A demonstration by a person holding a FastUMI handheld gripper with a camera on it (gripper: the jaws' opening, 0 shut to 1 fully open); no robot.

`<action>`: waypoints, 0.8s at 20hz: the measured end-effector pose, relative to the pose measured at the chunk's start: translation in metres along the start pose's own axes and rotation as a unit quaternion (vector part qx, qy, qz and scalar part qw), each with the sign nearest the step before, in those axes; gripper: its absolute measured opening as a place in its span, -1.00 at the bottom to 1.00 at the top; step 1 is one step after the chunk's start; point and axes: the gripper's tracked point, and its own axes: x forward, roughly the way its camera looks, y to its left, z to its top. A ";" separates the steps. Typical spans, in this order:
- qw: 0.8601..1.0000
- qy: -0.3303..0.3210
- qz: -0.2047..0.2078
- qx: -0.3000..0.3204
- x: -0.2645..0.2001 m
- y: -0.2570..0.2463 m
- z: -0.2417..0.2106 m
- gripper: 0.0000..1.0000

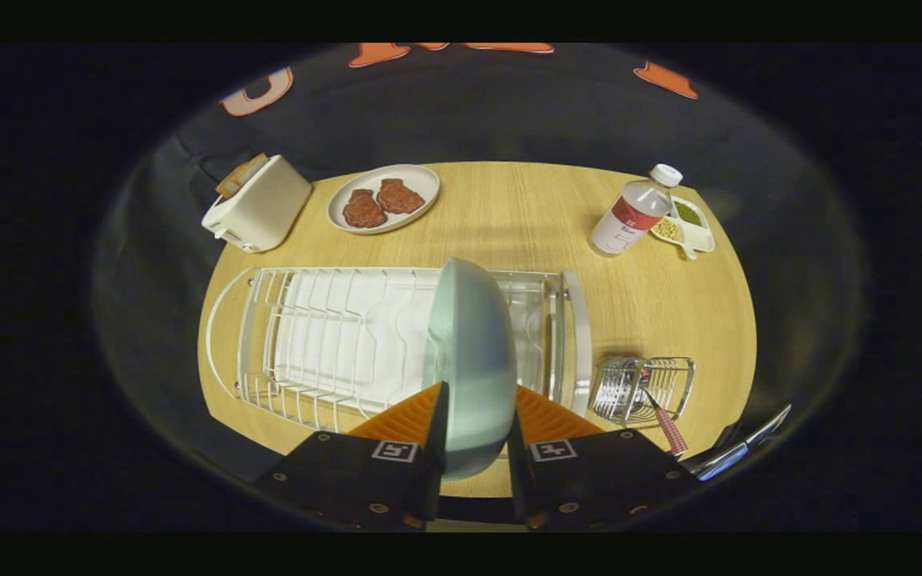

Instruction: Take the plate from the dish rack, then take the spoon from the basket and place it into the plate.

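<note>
A pale green plate (469, 336) stands on edge between my fingers, over the right part of the white wire dish rack (333, 336). My gripper (479, 388) is shut on the plate, one finger pressing on each face near its lower rim. I cannot tell whether the plate's edge still rests in the rack. Right of the rack sits a small wire basket (641, 388). A spoon (669, 428) with a red checked handle leans out of it towards me.
On the wooden table (525, 216) beyond the rack are a white toaster (257, 204) with bread at the far left, a plate of two meat patties (383, 198), a clear bottle (633, 212) and a small divided dish (689, 224). A shiny flat object (741, 448) lies past the basket.
</note>
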 end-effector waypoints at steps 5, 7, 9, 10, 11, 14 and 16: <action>0.999 -0.029 -0.042 0.009 -0.014 -0.010 0.011 -0.39; 0.996 -0.053 -0.067 0.014 -0.022 -0.020 0.022 -0.45; 0.993 -0.064 -0.095 0.007 -0.032 -0.031 0.025 -0.47; 0.992 -0.072 -0.102 0.004 -0.037 -0.033 0.028 -0.49; 0.992 -0.074 -0.100 0.007 -0.042 -0.031 0.027 -0.52; 0.992 -0.080 -0.098 0.018 -0.056 -0.035 0.020 -0.53; 0.992 -0.086 -0.094 0.026 -0.066 -0.037 0.016 -0.53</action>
